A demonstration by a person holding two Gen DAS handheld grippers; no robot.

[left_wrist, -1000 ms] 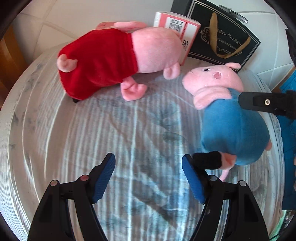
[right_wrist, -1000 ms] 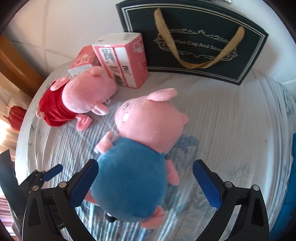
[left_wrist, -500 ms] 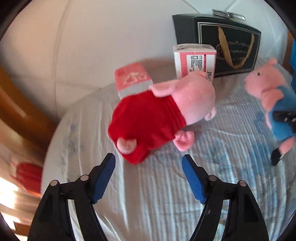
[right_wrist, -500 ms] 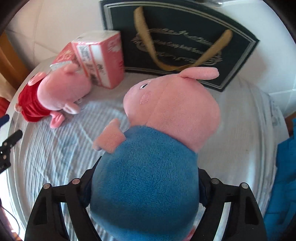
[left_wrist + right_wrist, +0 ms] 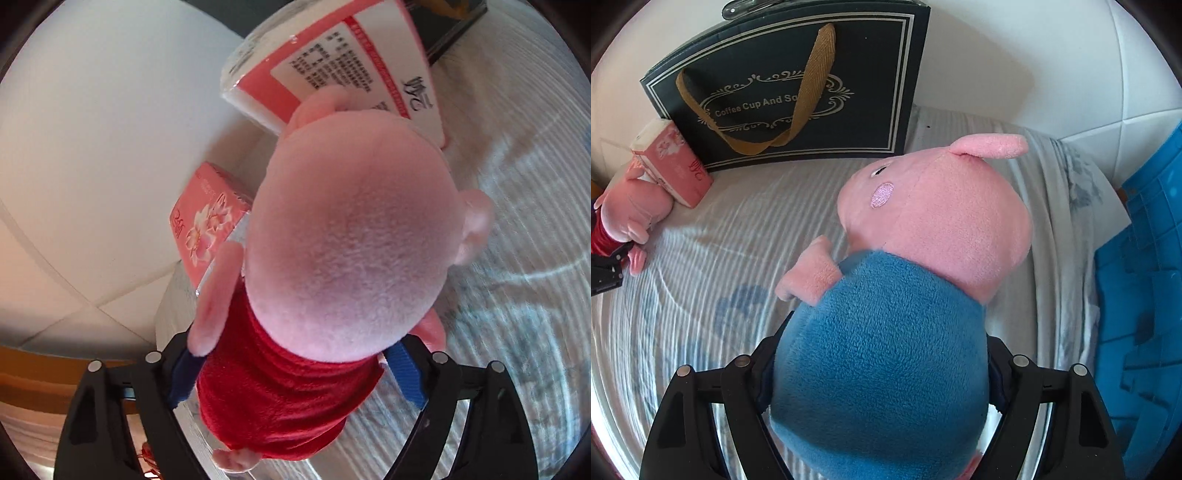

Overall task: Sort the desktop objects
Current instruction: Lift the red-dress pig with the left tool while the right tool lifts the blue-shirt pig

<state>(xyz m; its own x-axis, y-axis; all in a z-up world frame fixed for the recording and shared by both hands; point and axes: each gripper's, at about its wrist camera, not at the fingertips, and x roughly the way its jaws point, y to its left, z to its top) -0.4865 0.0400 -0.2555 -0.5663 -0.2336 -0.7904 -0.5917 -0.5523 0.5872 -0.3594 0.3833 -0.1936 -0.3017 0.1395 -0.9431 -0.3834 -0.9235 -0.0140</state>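
A pig plush in a red dress (image 5: 295, 398) lies on the striped cloth, its pink head toward the tissue packs. My left gripper (image 5: 295, 373) straddles its red body and its jaws are opening; the blue pads (image 5: 406, 376) sit beside the dress without clearly pressing it. A pig plush in a blue top (image 5: 886, 369) fills the right wrist view. My right gripper (image 5: 881, 369) is shut on its blue body, the pads sunk out of sight in the fabric. The red pig (image 5: 631, 206) and the left gripper's black finger (image 5: 605, 273) show at that view's left edge.
A large pink tissue pack (image 5: 332, 62) and a smaller flowered one (image 5: 203, 225) stand behind the red pig. A black gift bag (image 5: 798, 92) with a tan handle leans on the white wall. A blue plastic crate (image 5: 1141, 295) sits off the table's right edge (image 5: 1071, 221).
My left gripper swung over to the red pig and now straddles its body with wider jaws. My right gripper closed on the blue pig and carried it right, toward the blue crate.
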